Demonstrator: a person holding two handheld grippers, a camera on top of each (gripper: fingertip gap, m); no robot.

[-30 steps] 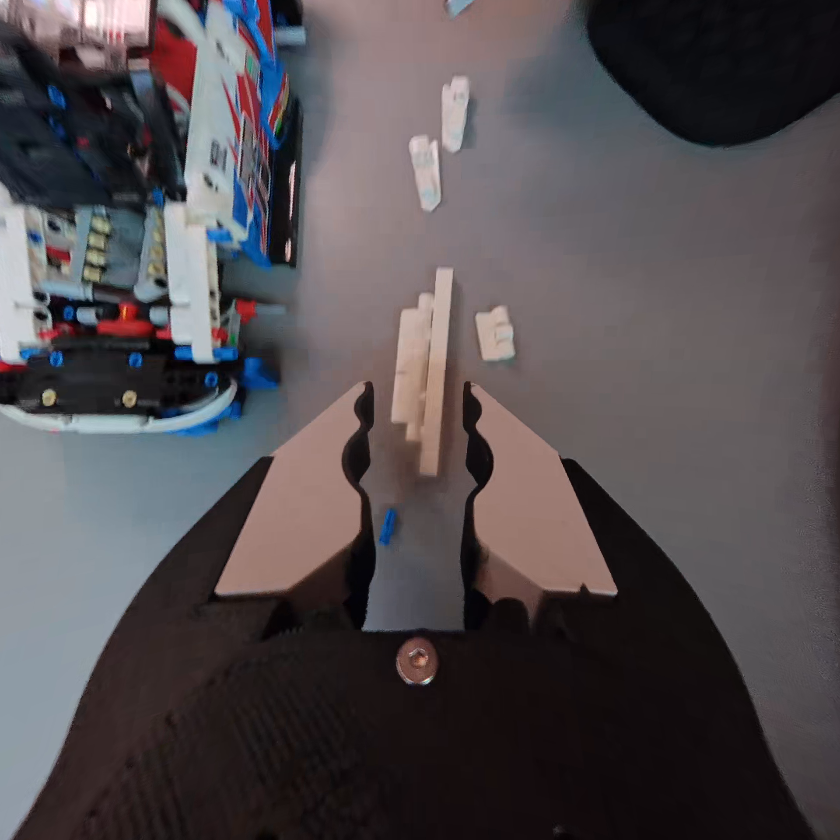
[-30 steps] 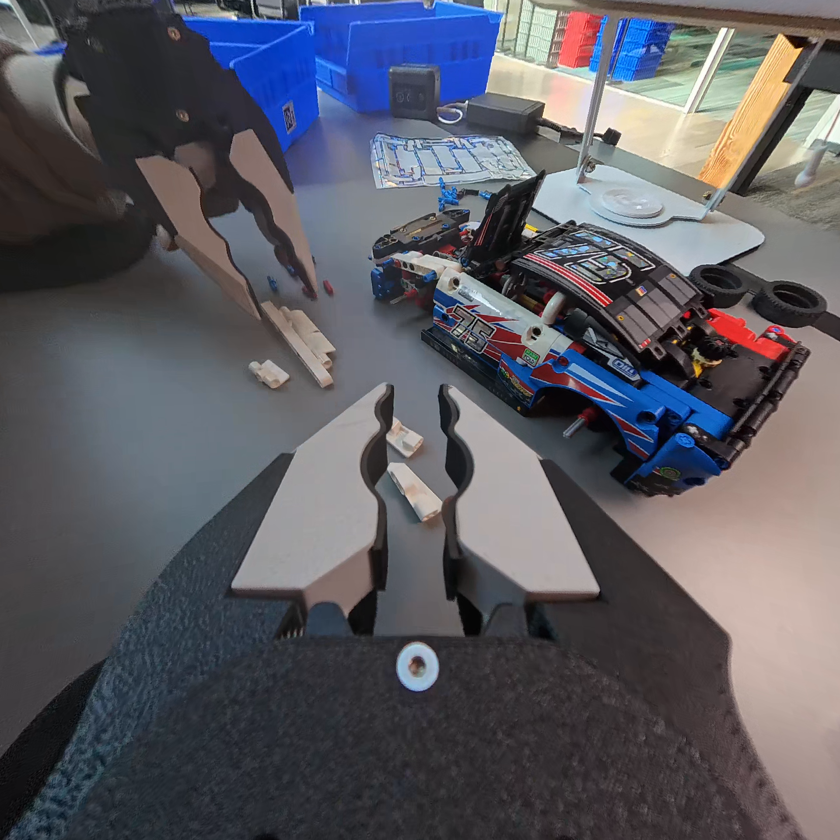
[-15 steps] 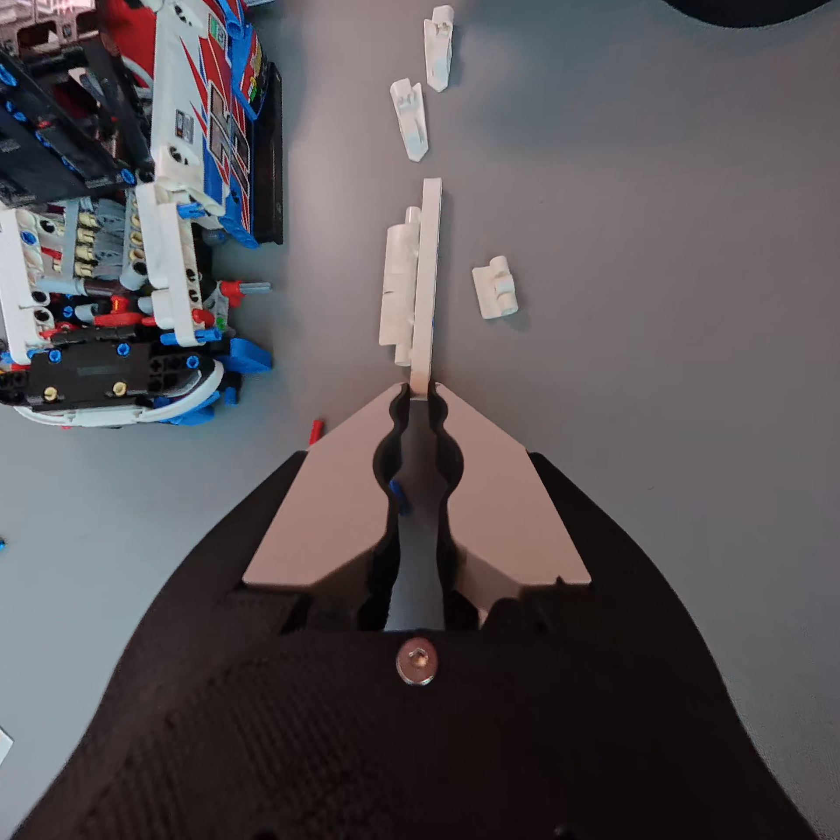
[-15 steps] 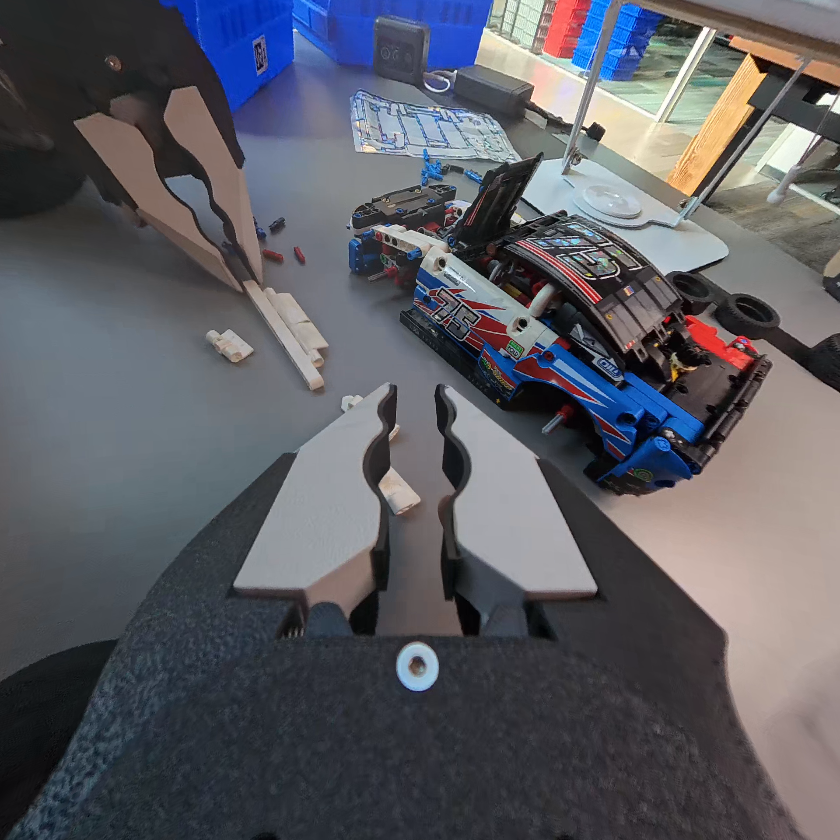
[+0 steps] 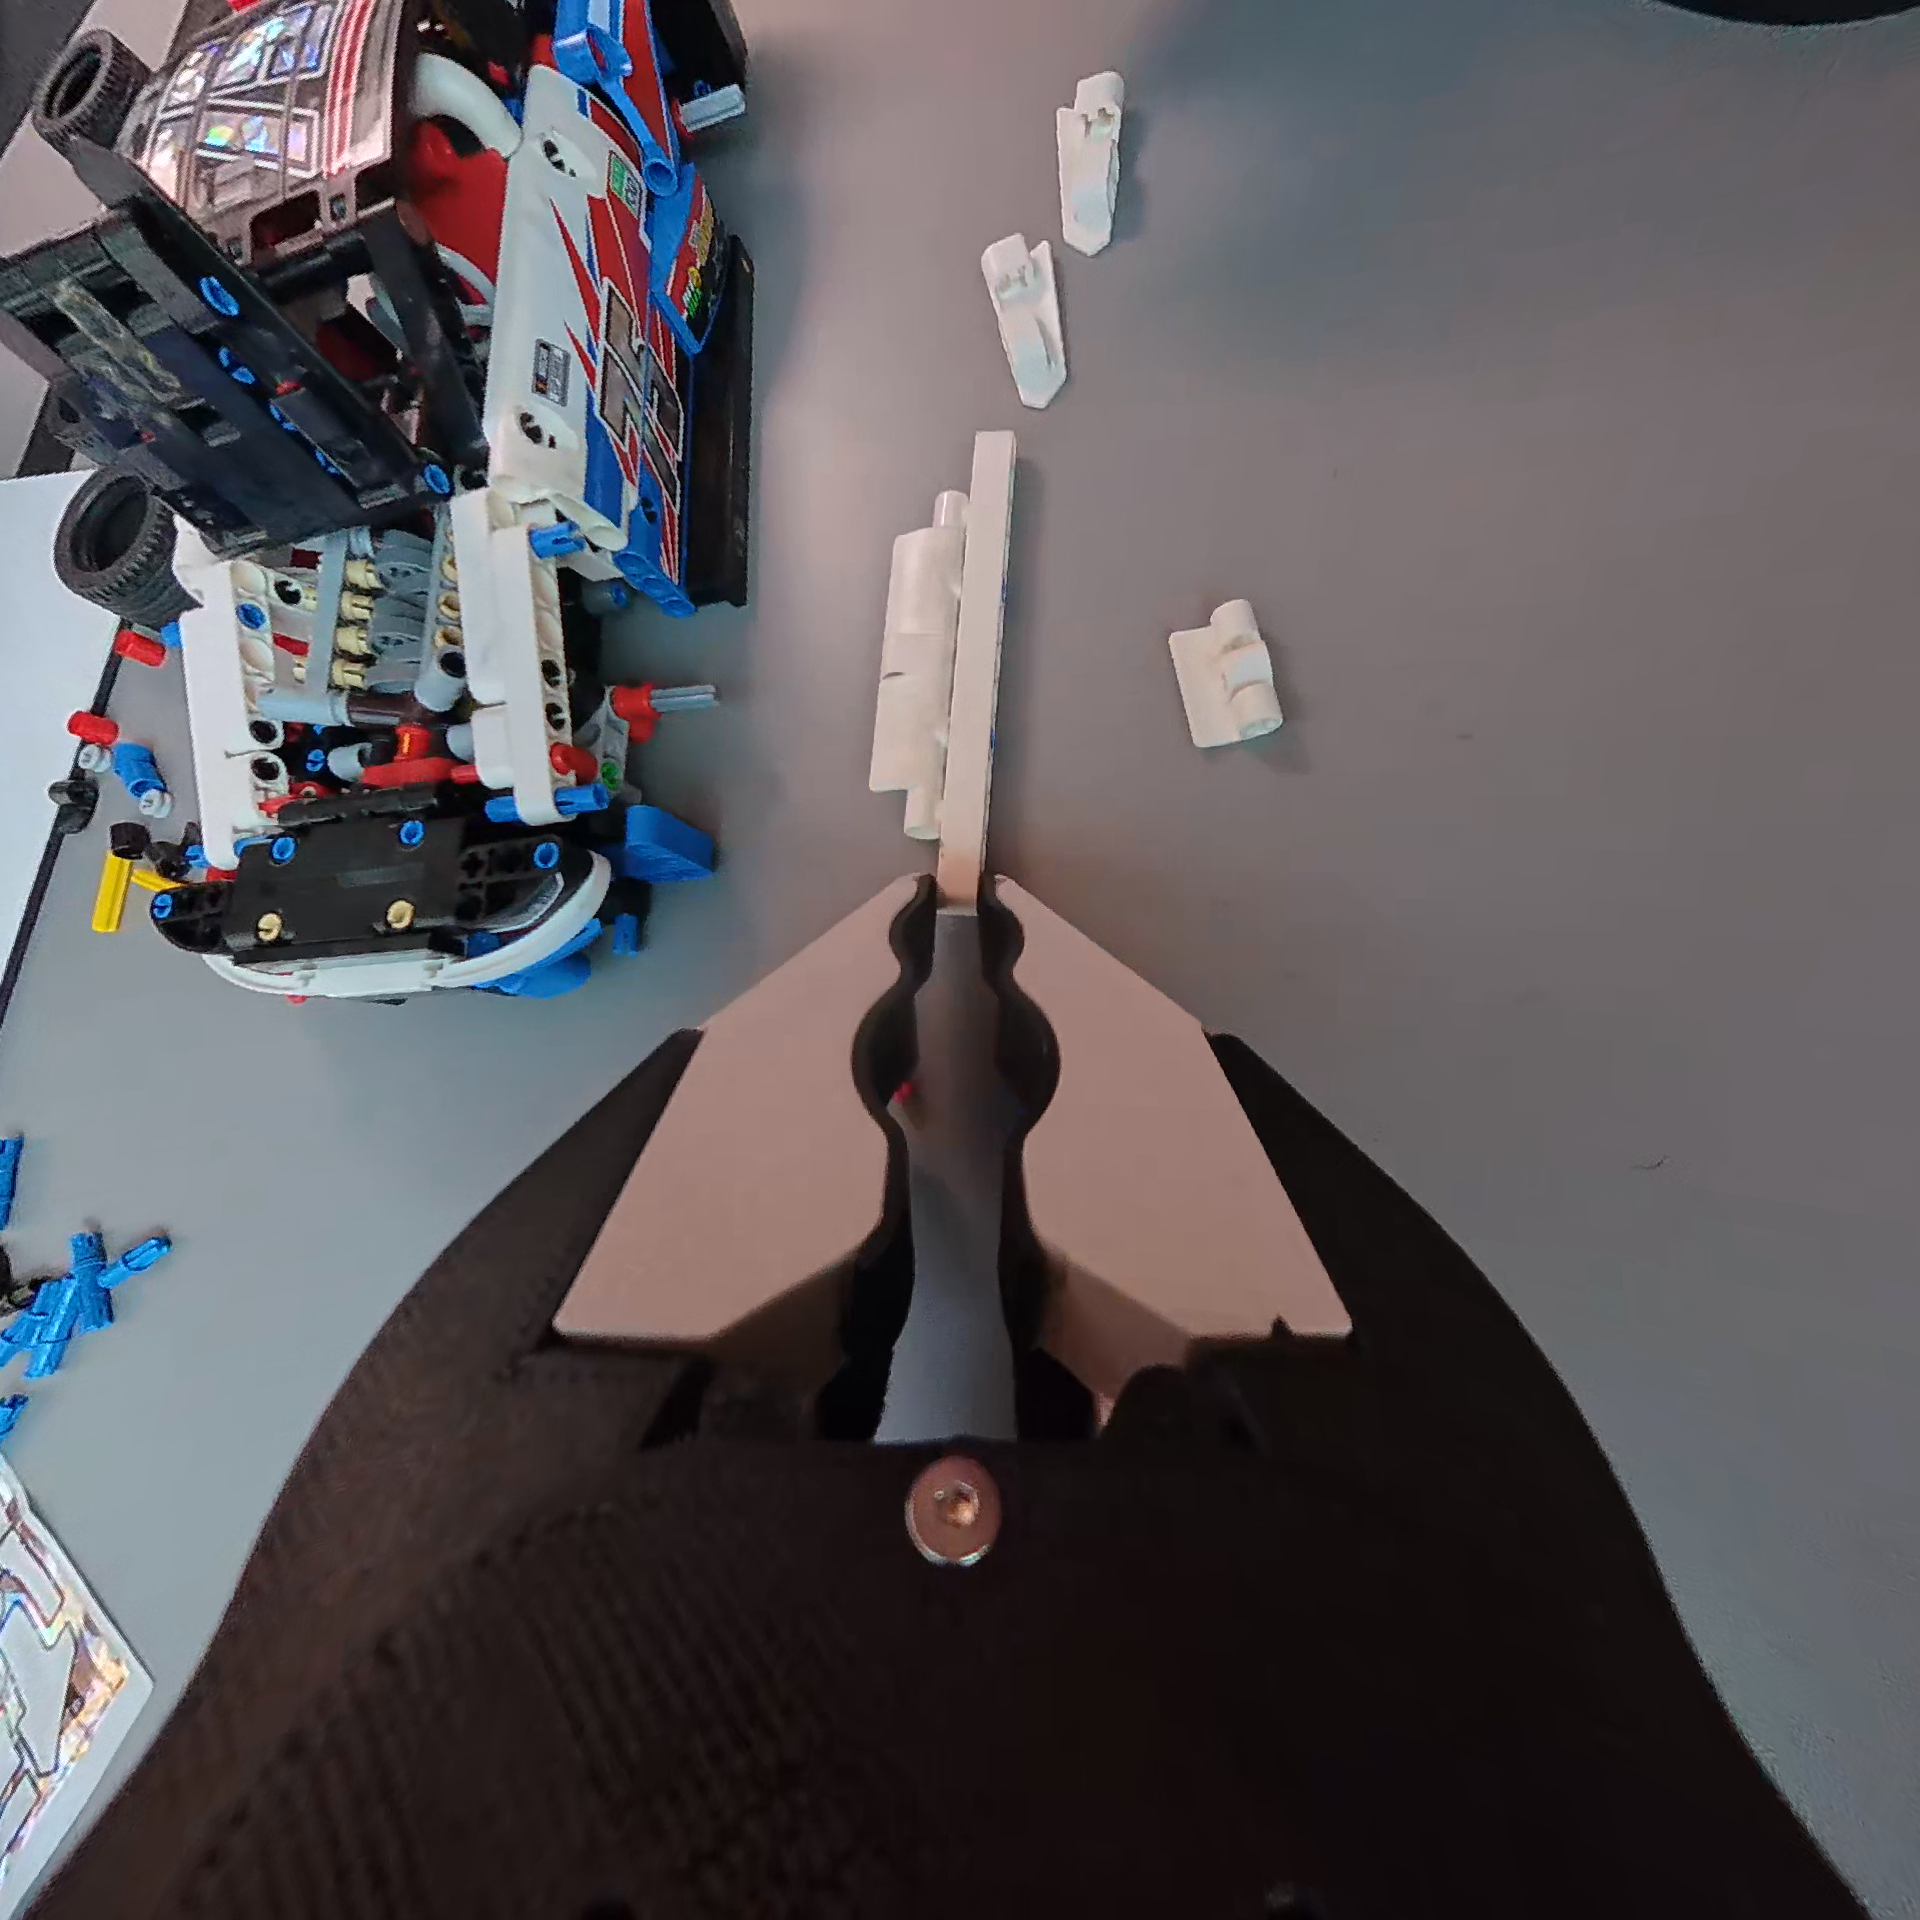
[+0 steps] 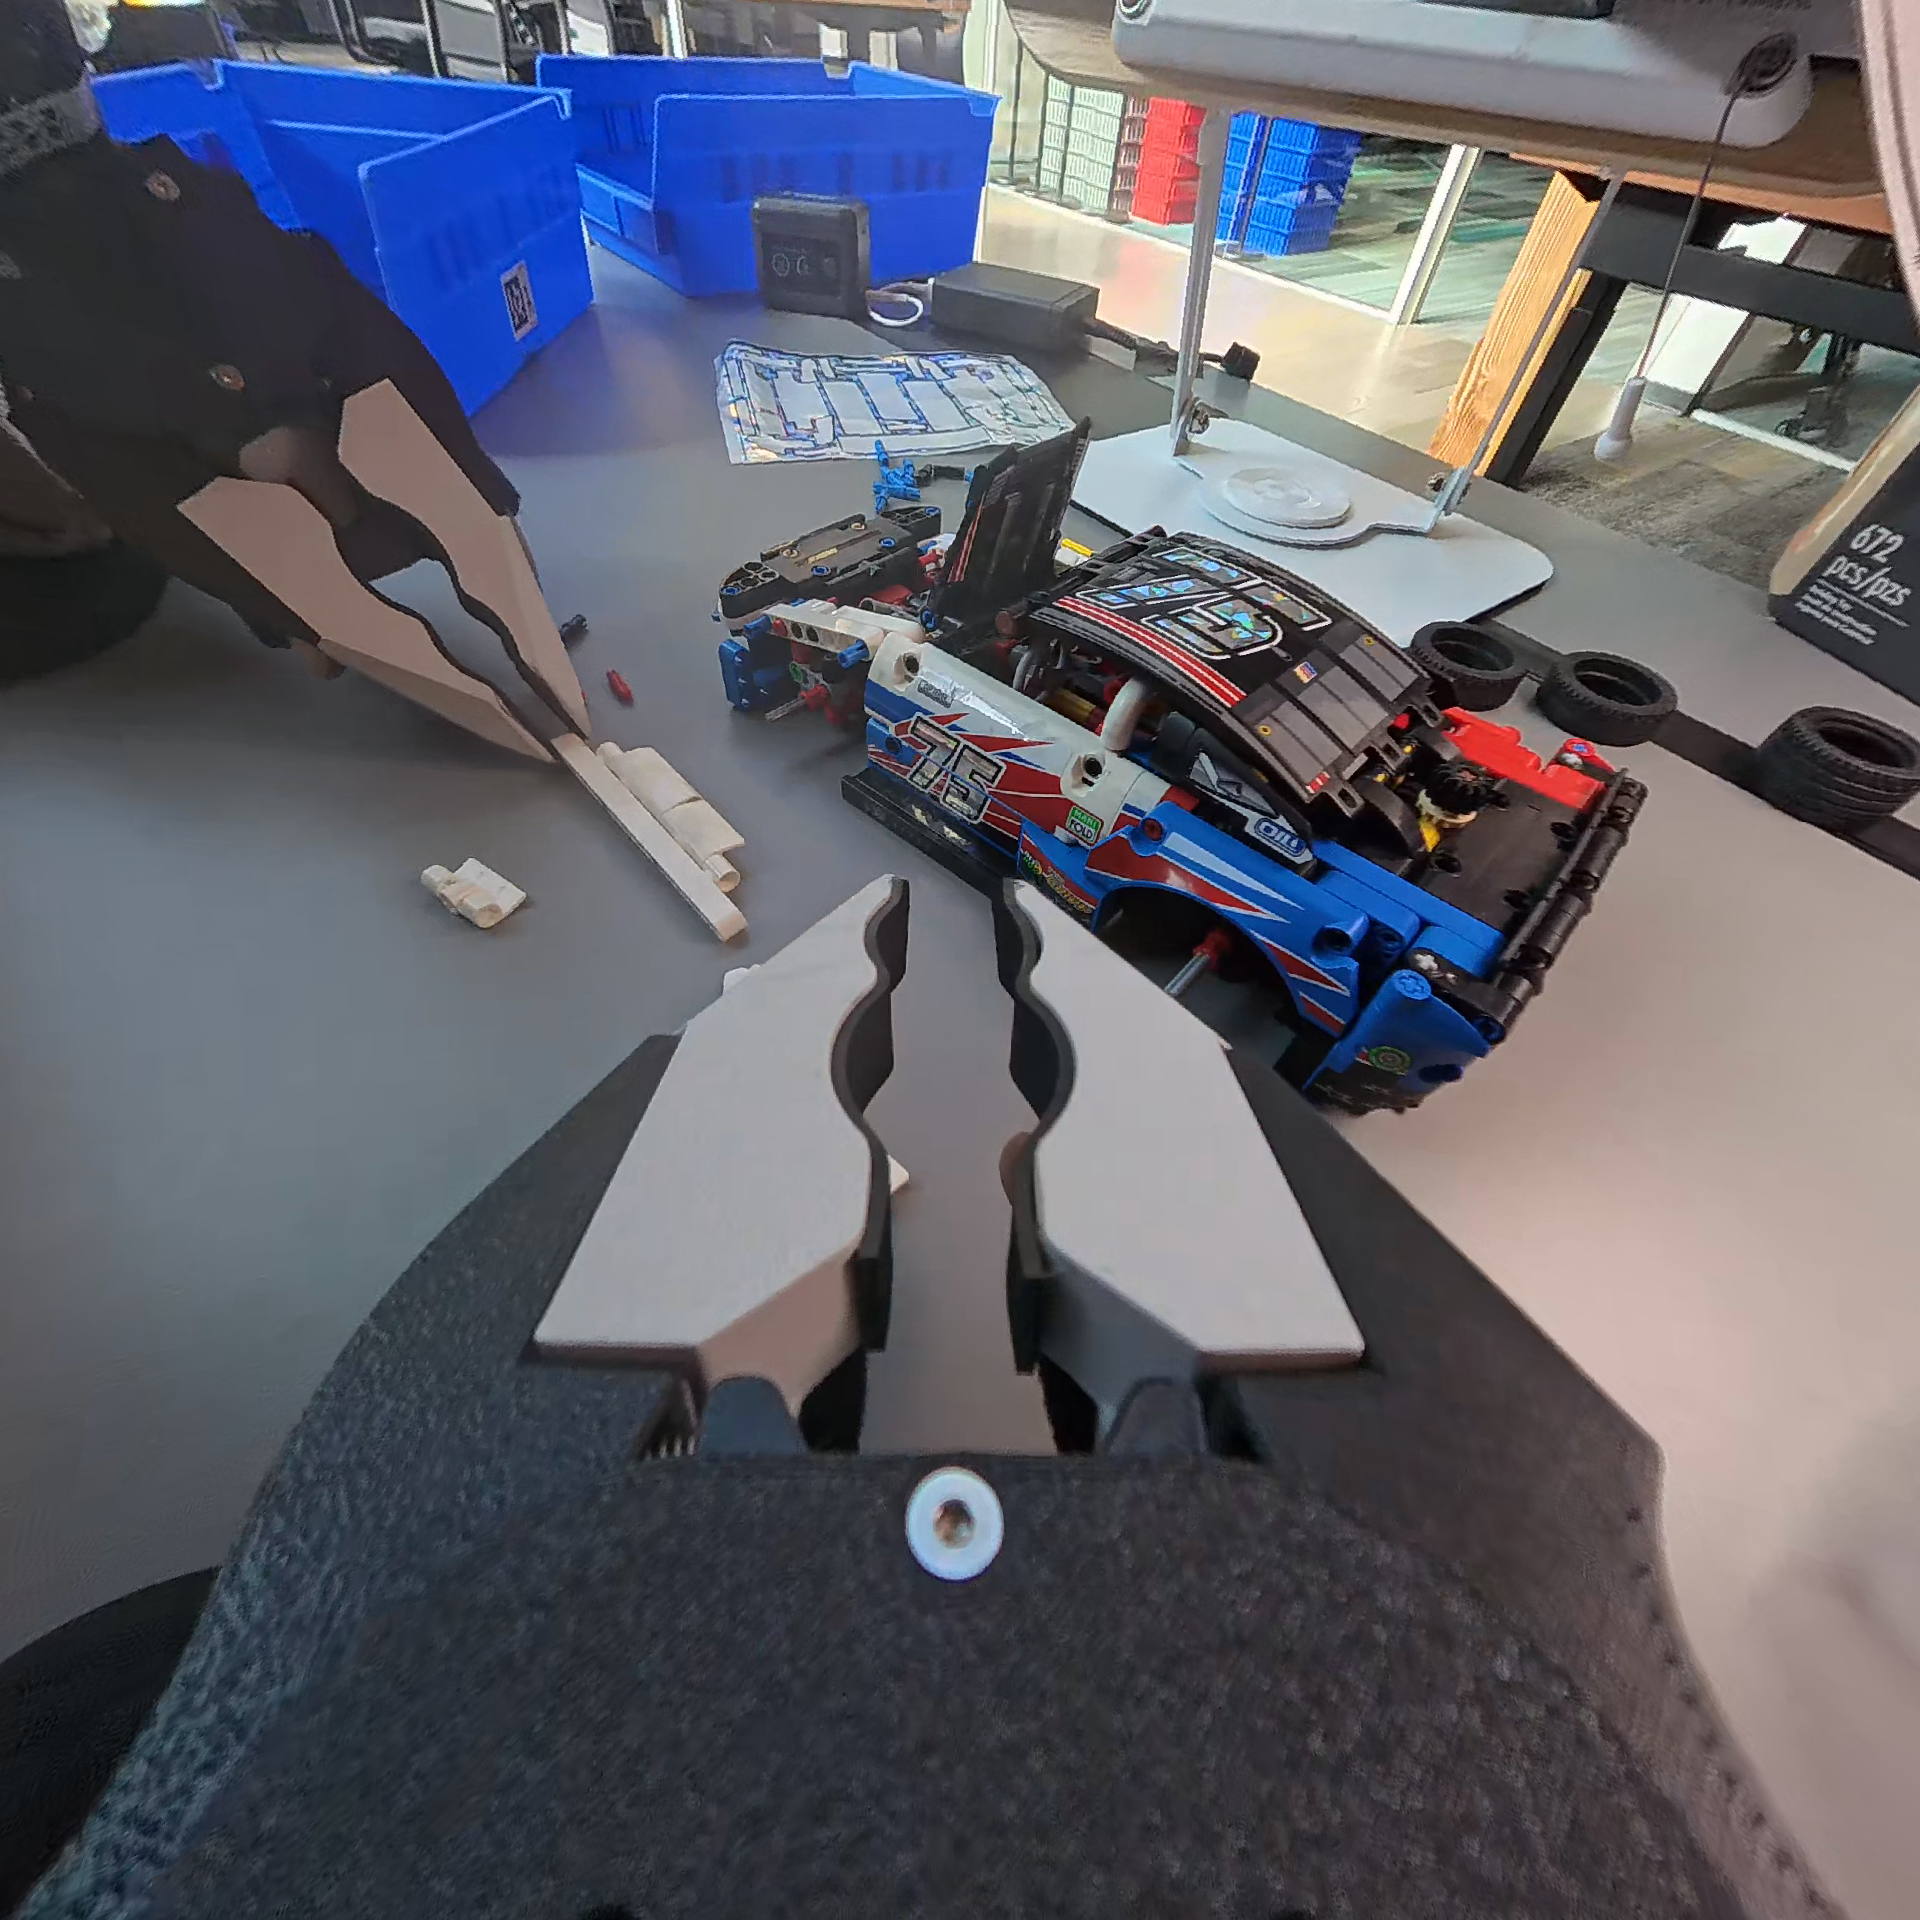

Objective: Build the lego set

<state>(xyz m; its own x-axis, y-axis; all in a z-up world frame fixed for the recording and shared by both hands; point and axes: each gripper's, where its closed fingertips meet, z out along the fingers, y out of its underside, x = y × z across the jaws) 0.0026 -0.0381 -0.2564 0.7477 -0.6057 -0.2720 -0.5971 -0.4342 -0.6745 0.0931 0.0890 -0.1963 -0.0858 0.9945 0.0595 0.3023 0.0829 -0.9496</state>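
A long white Lego panel assembly [image 5: 961, 644] lies on the grey table. My left gripper [image 5: 958, 883] is shut on its near end; the right wrist view shows the same grip [image 6: 566, 732] and the panel [image 6: 665, 821]. The blue, red and white Lego race car [image 6: 1174, 790] stands to the right of the panel; in the left wrist view the car [image 5: 416, 582] is at the left. My right gripper [image 6: 951, 894] is open and empty above the table, near the car's side. Two small white pieces [image 5: 1029, 312] lie beyond the panel, and a white connector [image 5: 1226, 686] lies to its right.
Blue bins [image 6: 665, 177] stand at the back of the table. A sticker sheet [image 6: 883, 400] and loose blue pins [image 6: 899, 483] lie behind the car. Three black tyres [image 6: 1605, 691] sit at the right by a grey stand base [image 6: 1320, 520]. Small red and blue pins [image 5: 114, 748] lie at the left. My right fingertips sit around 15 cm from my left ones. The white connector [image 5: 1226, 686] is closer to my left gripper, around 6 cm from its tips; the right tips are 15 cm off. It is also in sight in the right wrist view [image 6: 469, 884].
My left gripper closed from open onto the near end of the white panel. My right gripper moved forward past the two small white pieces and stayed open.
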